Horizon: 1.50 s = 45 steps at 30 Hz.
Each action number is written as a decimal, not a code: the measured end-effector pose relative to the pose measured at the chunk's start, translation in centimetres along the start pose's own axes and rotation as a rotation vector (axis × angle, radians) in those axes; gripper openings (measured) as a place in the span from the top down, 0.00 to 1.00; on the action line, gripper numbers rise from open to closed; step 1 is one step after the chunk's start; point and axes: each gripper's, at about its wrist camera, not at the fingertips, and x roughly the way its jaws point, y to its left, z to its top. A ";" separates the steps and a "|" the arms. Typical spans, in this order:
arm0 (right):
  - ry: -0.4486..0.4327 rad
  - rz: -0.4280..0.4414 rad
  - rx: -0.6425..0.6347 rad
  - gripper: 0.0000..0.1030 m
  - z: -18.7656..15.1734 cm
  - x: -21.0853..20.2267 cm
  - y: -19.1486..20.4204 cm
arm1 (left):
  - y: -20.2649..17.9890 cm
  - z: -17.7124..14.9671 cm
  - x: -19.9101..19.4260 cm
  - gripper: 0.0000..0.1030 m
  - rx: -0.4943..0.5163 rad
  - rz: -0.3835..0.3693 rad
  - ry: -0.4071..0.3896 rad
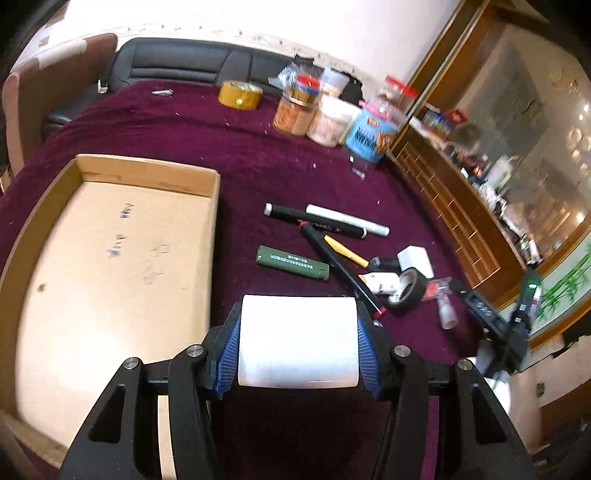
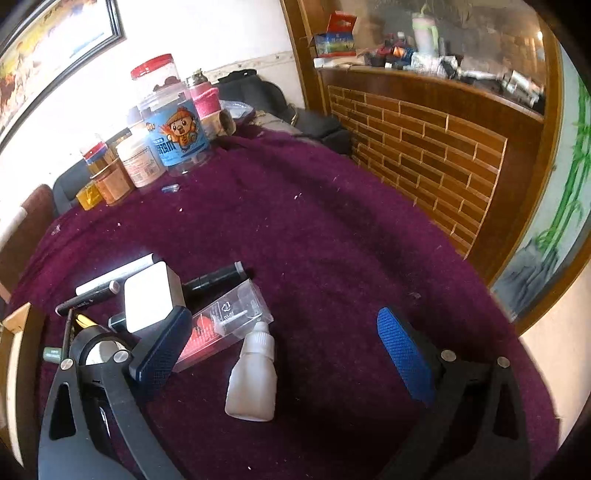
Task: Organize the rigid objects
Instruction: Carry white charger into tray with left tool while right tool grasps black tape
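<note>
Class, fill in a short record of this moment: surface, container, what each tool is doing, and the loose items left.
surface: purple cloth
container: open cardboard box, nothing visible inside
left tool: shut on white rectangular block
right tool: open, around white plastic dropper bottle
loose items: green lighter, black tape roll, black marker pen

Both my views are bright but uneven. The white block (image 1: 298, 341) between my left claw (image 1: 298, 343) pads is blown out to plain glare, and the wall (image 1: 229, 14) far ahead washes out too. Jars (image 1: 325, 110) far ahead of that claw smear with motion blur; the cabinet glass (image 1: 535, 122) to its right shows soft reflections. In my right claw's (image 2: 277, 354) view the wall (image 2: 207, 33) also glares. Fisheye bending curves every edge, with dark corners.
</note>
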 end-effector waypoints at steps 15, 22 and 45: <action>0.161 0.248 -0.222 0.36 -1.3 -2.6 12.1 | 6.3 -2.9 -5.4 0.52 -0.074 0.037 -0.083; 0.250 0.210 -0.201 0.85 -1.5 -0.2 11.8 | 7.9 -3.4 -6.8 0.52 -0.094 0.051 -0.107; 0.452 0.765 -0.237 0.84 -3.2 -2.1 28.3 | 14.3 6.7 2.2 0.52 -0.231 0.052 0.052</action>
